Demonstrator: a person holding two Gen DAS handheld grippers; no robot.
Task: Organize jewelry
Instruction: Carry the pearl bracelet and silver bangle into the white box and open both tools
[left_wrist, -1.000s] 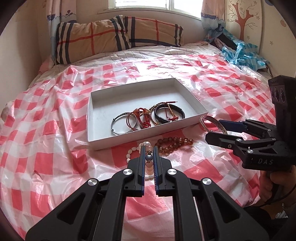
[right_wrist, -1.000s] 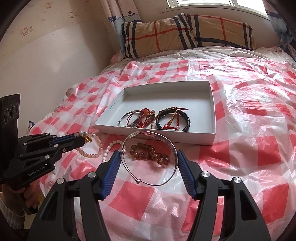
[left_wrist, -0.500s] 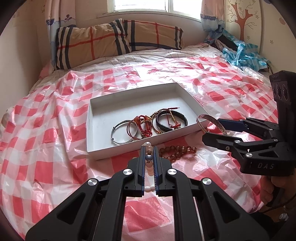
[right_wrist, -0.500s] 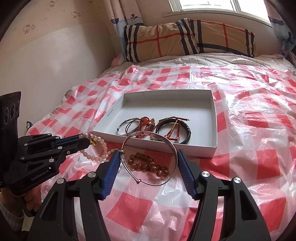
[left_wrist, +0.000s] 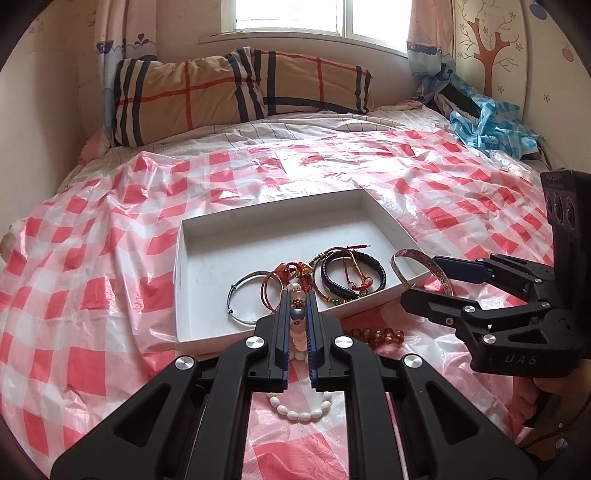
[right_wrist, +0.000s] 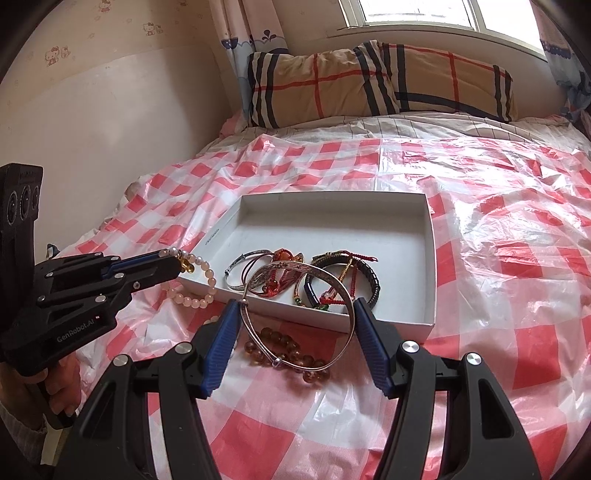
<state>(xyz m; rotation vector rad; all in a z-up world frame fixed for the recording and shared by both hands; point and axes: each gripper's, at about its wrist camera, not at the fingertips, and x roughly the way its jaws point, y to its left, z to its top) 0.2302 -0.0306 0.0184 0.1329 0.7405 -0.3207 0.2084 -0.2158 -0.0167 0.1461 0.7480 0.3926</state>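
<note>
Right wrist view: the right tongs (right_wrist: 293, 314) grip a bangle (right_wrist: 295, 314) across its width, level for the box (right_wrist: 430, 266). The left tongs (left_wrist: 297, 314) pinch a bead bracelet (left_wrist: 298, 325), lifted beside.

Your right gripper (right_wrist: 295, 314) clasps a silver bangle (right_wrist: 297, 314) at lower centre; the white tray (right_wrist: 430, 258) sits mid-frame.

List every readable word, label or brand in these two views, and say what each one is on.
"GenRobot.AI": on the body of the left tool.
"UAS" or "DAS", first letter unclear: on the body of the right tool.
Small print on the white box's left rim: too small to read.
</note>
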